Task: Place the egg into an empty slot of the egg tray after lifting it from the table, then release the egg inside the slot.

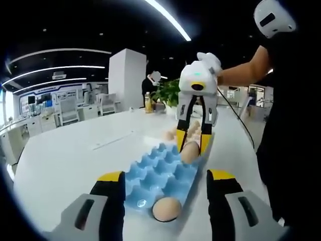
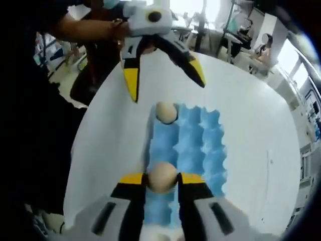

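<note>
Egg [image 2: 163, 176] under transfer sits clamped between the yellow-tipped jaws of the right gripper [image 2: 162, 179], hanging above the near end of the blue egg tray [image 2: 210, 145] in the right gripper view. Lift from the white table [image 1: 65, 155] is judged complete; carry is judged nearly complete; lowering into a slot and letting go are not yet done. Whether the egg already touches the tray cannot be told. In the left gripper view, reading left to right: the left gripper [image 1: 165, 188] holds nothing, jaws standing wide apart on either side of the tray's near end; the tray [image 1: 160, 170] lies flat on the table between them; a seated egg [image 1: 167, 208] rests in a slot at the near edge; further right and beyond, the right gripper [image 1: 192, 143] comes down over the far end with the held egg [image 1: 189, 150] between its tips. Loose eggs [image 1: 173, 133] lie on the table just past the tray. Tray contents, as far as visible: one seated egg [image 2: 166, 112] in one row's end slot, remaining visible slots empty. The slot beneath the held egg appears empty.
</note>
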